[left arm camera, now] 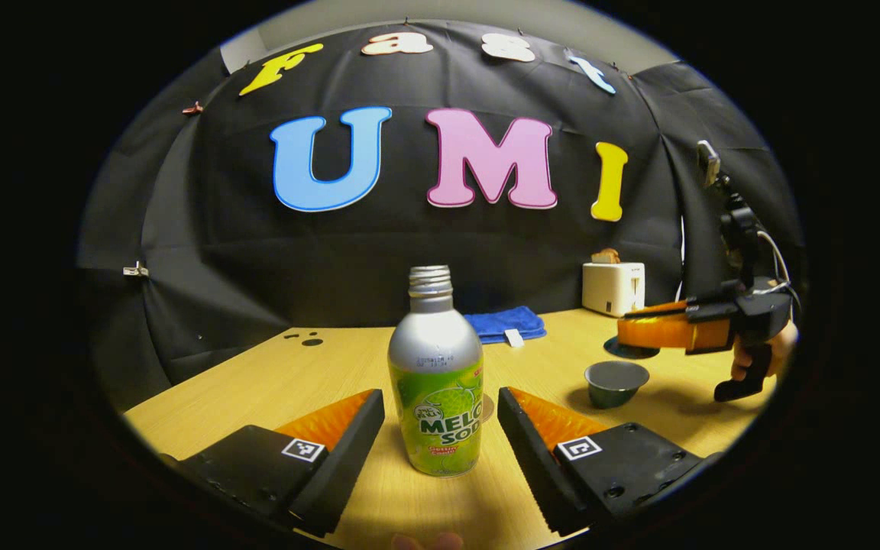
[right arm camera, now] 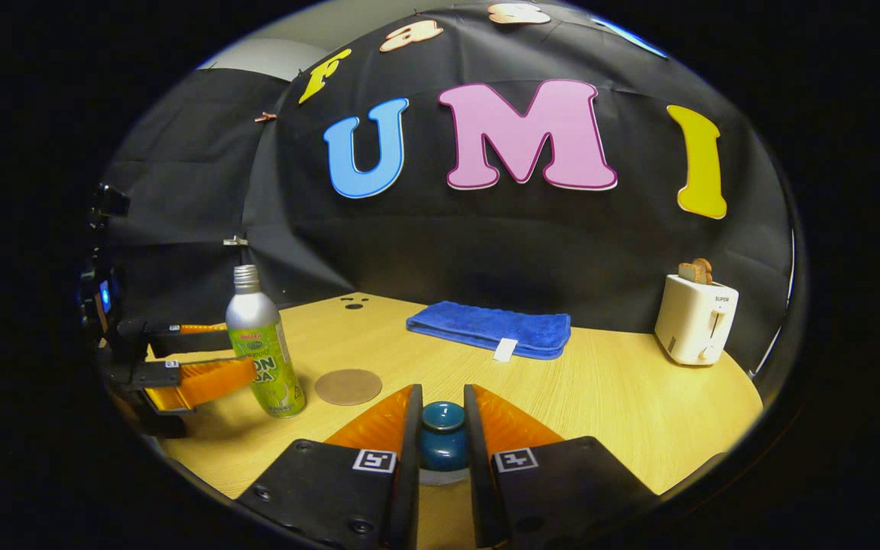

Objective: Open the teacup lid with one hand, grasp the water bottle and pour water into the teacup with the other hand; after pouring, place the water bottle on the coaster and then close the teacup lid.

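A silver bottle (left arm camera: 435, 382) with a green label and no cap stands upright on the wooden table (left arm camera: 272, 382). My left gripper (left arm camera: 440, 397) is open, one finger on each side of the bottle and a gap at both. The dark teacup (left arm camera: 616, 380) sits uncovered to the right. Above and just behind it my right gripper (left arm camera: 627, 327) holds the lid (left arm camera: 629, 350) in the air. In the right gripper view, my right gripper (right arm camera: 442, 391) is shut on the teal lid knob (right arm camera: 442, 428). The round brown coaster (right arm camera: 347, 386) lies beside the bottle (right arm camera: 263, 347), which the left gripper (right arm camera: 235, 350) straddles.
A folded blue towel (right arm camera: 490, 327) lies at the back of the table, and a white toaster (right arm camera: 696, 317) with toast in it stands at the back right. A hand (left arm camera: 780, 355) holds the right gripper. The table's front edge runs close under my left gripper's fingers.
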